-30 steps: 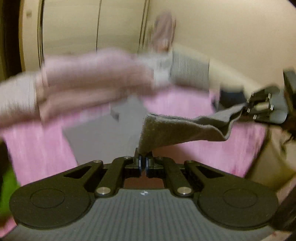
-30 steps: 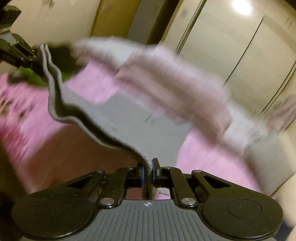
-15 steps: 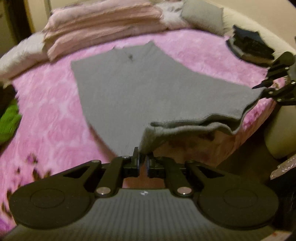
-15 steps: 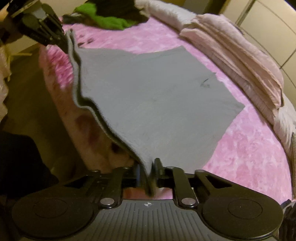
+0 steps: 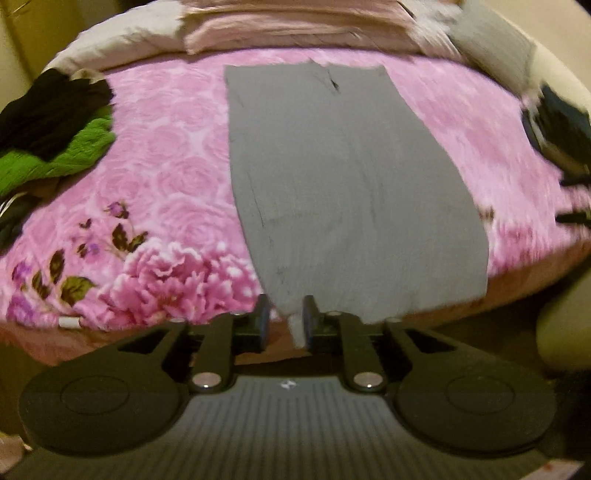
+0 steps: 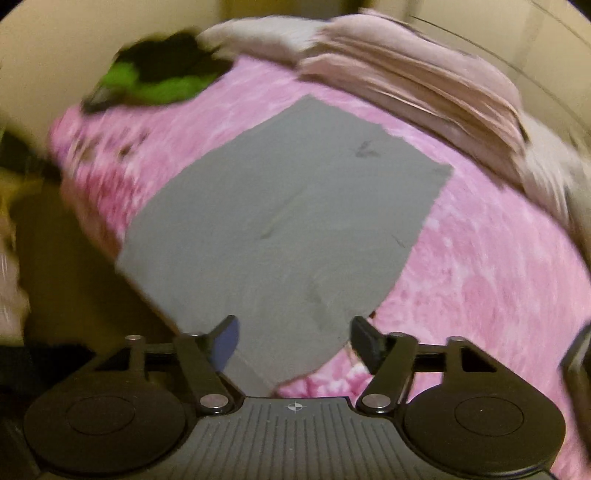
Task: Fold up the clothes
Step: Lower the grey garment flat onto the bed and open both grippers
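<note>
A grey garment (image 5: pixel 343 177) lies spread flat on the pink floral blanket (image 5: pixel 159 192), with its near hem at the bed's front edge. My left gripper (image 5: pixel 286 321) is open by a narrow gap at the garment's near left corner, and a tip of the cloth still hangs between its fingers. My right gripper (image 6: pixel 294 341) is wide open over the near right corner of the grey garment (image 6: pixel 288 221), and the cloth passes loosely under its fingers. Both views are blurred by motion.
Green and black clothes (image 5: pixel 55 140) are heaped at the bed's left side. Folded pink blankets (image 5: pixel 295 22) are stacked along the back, with a grey cushion (image 5: pixel 491 48) at the back right. A dark pile (image 5: pixel 561 125) sits at the right edge. The bed drops off just under the grippers.
The garment, held up and stretched between both shut grippers, has come down flat on the blanket. Both grippers have opened, the right one wide, the left one slightly.
</note>
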Motion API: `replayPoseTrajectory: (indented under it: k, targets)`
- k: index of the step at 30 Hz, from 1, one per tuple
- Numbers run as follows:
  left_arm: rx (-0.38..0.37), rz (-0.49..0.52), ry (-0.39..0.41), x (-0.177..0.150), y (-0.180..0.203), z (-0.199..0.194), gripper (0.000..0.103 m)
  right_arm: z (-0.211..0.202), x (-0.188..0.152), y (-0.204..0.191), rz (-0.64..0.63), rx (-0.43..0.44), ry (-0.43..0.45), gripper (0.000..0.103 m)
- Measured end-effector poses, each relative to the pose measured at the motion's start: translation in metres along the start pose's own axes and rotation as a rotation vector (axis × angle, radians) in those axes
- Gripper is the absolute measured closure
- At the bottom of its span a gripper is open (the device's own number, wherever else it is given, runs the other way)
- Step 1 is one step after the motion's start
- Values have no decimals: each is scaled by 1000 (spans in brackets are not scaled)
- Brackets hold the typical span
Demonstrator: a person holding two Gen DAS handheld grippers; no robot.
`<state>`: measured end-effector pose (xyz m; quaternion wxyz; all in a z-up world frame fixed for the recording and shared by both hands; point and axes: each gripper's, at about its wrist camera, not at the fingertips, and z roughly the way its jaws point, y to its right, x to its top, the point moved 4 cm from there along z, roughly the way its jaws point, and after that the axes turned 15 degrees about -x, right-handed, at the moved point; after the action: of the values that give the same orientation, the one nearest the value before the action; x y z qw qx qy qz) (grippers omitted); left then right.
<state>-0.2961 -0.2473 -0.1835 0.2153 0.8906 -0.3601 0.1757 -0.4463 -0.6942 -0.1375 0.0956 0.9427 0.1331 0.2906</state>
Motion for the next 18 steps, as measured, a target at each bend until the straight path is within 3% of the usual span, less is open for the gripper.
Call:
replayPoseTrajectory:
  k: [4, 6, 9, 12, 18]
  targets:
    - [-22, -99, 68, 29, 18, -10, 62, -9, 19, 36, 298, 21, -59, 22]
    - [-32, -123, 93, 45, 27, -13, 45, -13, 27, 54, 437, 28, -92, 20]
    - [-43, -146, 110, 67, 42, -18, 32, -18, 35, 76, 625, 20, -172, 18]
    - [-42, -155, 120, 86, 53, -20, 13, -21, 40, 85, 700, 24, -227, 18]
    - [-16, -152, 87, 103, 66, -11, 1, -25, 53, 61, 720, 13, -271, 17]
